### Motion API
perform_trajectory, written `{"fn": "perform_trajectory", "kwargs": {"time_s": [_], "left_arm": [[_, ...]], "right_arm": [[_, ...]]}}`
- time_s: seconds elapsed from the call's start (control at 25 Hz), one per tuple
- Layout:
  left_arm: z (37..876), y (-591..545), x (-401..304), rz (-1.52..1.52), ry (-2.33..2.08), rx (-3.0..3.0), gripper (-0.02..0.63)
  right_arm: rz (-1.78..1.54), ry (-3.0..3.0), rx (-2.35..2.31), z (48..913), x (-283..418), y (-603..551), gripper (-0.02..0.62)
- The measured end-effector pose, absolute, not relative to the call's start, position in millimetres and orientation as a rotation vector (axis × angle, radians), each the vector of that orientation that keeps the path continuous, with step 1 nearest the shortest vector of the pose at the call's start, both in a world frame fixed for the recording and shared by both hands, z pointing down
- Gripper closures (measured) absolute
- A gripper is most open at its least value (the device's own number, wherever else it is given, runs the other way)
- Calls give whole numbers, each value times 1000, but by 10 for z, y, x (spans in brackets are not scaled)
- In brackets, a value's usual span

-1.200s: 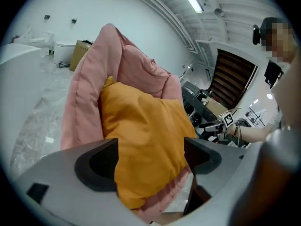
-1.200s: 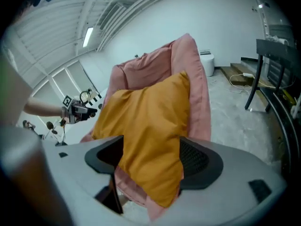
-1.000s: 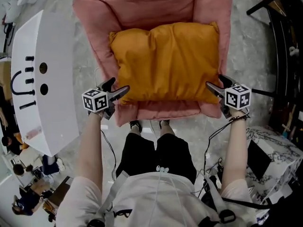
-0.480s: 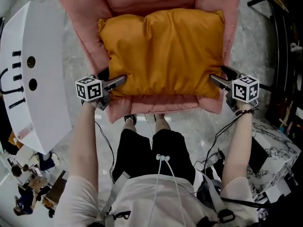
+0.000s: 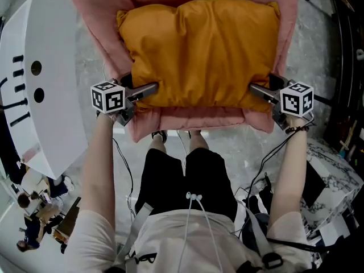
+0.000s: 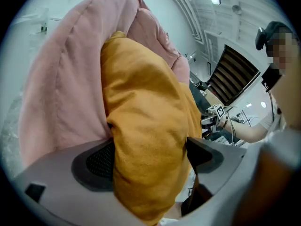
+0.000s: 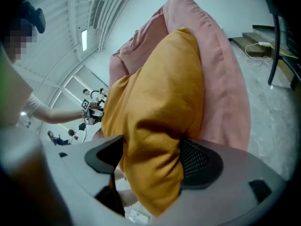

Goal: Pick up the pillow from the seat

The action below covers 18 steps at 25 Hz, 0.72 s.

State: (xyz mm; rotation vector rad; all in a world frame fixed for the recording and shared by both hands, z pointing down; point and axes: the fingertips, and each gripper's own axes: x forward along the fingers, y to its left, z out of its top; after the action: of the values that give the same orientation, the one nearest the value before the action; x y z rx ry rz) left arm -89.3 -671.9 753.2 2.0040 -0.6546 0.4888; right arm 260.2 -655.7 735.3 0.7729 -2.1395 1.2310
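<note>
Pink upholstery is filling the top of the head view, where the seat (image 5: pixel 187 120) is cradling the pillow between its padded arms and its front edge. White and angular, a board (image 5: pixel 54 112) with black marks and two round holes is standing just beside the seat on the person's left. Lying across the seat cushion, the orange pillow (image 5: pixel 199 50) is spanning nearly the whole width between the arms, with its near edge sitting just behind the seat's front lip. The left gripper (image 5: pixel 147 89) is reaching in at the pillow's near left corner. In the left gripper view its jaws are pressing from both sides into a bunched fold of the pillow (image 6: pixel 146 140), so it is gripping the fabric firmly. The right gripper (image 5: pixel 256 89) is doing the same at the near right corner, with its two pads sinking into the pillow (image 7: pixel 155 140) in the right gripper view. Each marker cube, left (image 5: pixel 108 97) and right (image 5: pixel 297 99), is facing up toward the head camera.
</note>
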Motion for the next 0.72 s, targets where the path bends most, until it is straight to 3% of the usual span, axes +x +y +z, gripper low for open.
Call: {"fn": "perform_trajectory", "kwargs": {"time_s": [0.16, 0.4, 0.44, 0.56, 0.72], "left_arm": [[7505, -6721, -934, 430, -663, 1990, 144], [7533, -6743, -802, 576, -796, 2015, 144], [7522, -6738, -825, 580, -821, 2024, 144], [7461, -6732, -951, 550, -863, 2030, 234], [7247, -6691, -923, 505, -870, 2027, 268]], "right_arm": [[1156, -2059, 719, 7412, 2657, -6492, 238], [1057, -2037, 777, 7564, 2260, -6678, 243], [1019, -2043, 780, 7521, 2189, -6684, 284], [933, -2085, 819, 7356, 2118, -6641, 410], [882, -2153, 931, 7035, 2242, -6528, 461]]}}
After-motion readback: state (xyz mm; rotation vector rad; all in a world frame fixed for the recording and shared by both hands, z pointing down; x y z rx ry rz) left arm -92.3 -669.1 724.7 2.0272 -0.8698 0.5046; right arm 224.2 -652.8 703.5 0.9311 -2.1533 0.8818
